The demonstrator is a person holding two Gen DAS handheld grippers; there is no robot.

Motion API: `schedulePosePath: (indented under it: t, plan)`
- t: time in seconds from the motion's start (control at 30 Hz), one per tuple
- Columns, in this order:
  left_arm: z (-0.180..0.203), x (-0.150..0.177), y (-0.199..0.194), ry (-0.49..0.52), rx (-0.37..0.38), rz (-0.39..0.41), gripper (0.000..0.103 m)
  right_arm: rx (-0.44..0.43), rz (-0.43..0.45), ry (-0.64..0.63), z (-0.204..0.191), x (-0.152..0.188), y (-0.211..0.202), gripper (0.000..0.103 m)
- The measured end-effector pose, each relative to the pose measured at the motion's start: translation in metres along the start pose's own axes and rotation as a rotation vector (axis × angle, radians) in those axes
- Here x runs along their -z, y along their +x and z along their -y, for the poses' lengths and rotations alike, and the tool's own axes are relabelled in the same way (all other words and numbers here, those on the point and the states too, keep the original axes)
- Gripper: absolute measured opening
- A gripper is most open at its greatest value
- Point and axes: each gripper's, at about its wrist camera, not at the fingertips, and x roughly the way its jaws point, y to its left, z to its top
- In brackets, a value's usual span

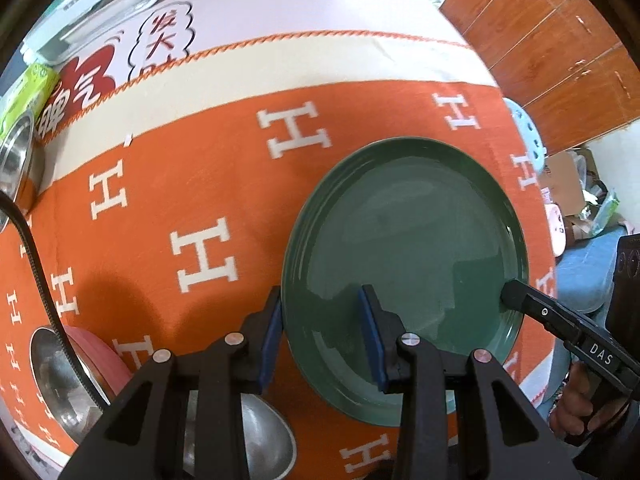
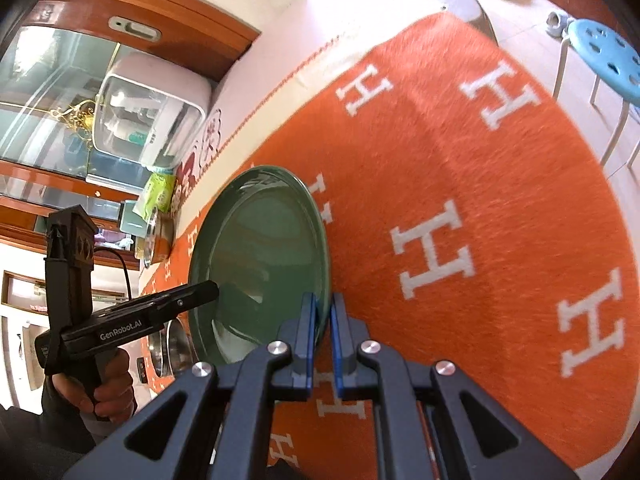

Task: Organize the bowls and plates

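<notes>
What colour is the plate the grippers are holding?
Dark green plate, glossy; clearest in the left wrist view.

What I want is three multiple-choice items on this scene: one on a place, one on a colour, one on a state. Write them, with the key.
1. The plate lies over:
A. the orange H-patterned tablecloth
B. a blue stool
C. the floor

2. The plate is:
A. pink
B. dark green
C. white

3. The right gripper is:
A. wide open, away from the plate
B. shut on the plate's rim
C. out of view

Key:
1 A, orange cloth shows all round the plate.
2 B, its glaze reads dark green in both wrist views.
3 B, its two fingers pinch the rim, which sits between them.
</notes>
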Motion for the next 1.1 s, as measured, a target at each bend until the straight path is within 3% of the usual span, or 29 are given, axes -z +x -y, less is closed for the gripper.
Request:
schedulePosePath:
  t: [0.57, 1.1]
  plan:
    - [0.034, 0.045, -0.054, 0.047, 0.007, 0.1, 0.035, -0.036, 0.102, -0.072, -0.01, 0.024, -0.061, 0.007]
    - [0.042, 0.129, -0.088, -0.015, 0.039, 0.166, 0.035, -0.07, 0.114, -0.205, -0.031, 0.057, -0.097, 0.007]
